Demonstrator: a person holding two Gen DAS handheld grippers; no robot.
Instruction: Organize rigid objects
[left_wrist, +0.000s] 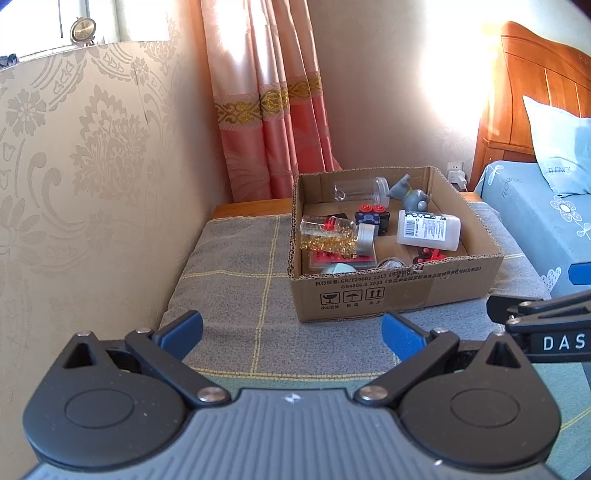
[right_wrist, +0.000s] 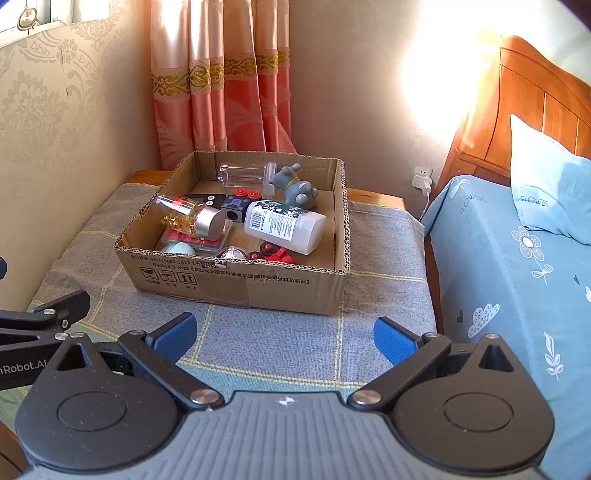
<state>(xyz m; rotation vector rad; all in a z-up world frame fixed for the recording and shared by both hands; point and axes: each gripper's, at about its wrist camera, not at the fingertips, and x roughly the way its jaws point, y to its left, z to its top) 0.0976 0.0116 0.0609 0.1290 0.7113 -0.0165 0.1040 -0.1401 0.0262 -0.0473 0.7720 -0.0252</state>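
- Two claws occupy the near edge of the scene, both spread wide with nothing between their blue pads: the left claw (left_wrist: 291, 328) and the right claw (right_wrist: 284, 334), each held above the counter (left_wrist: 229, 273) and apart from the objects.
- Counter surface: a grey cloth (right_wrist: 295, 332) with thin yellow check lines; bare wood shows at the far edge.
- Cardboard box (right_wrist: 236, 284), open-topped, stands on the cloth beyond both claws, printed handling symbols on its near wall.
- Near row inside the box: a pale green rounded object (right_wrist: 179, 249) at left, a clear domed item (right_wrist: 231, 254) at centre, a red toy with black wheels (right_wrist: 275, 255) at right; all partly hidden by the near wall.
- Middle row: a glass jar with gold flakes (right_wrist: 186, 214) and a silver lid lies on its side over a red flat case (right_wrist: 192, 238); a white bottle (right_wrist: 284, 225) with a barcode label lies on its side to the right.
- Between jar and bottle, a dark block with red buttons (right_wrist: 240, 205).
- Far row: a clear plastic container (right_wrist: 245, 175) on its side, and a grey animal figure (right_wrist: 295, 186) touching it on the right.
- Surroundings: patterned wall at left, pink curtain (right_wrist: 221, 85) behind the box, bed (right_wrist: 517, 266) with blue floral sheet at right, wall socket (right_wrist: 423, 181) with a white plug between counter and bed.
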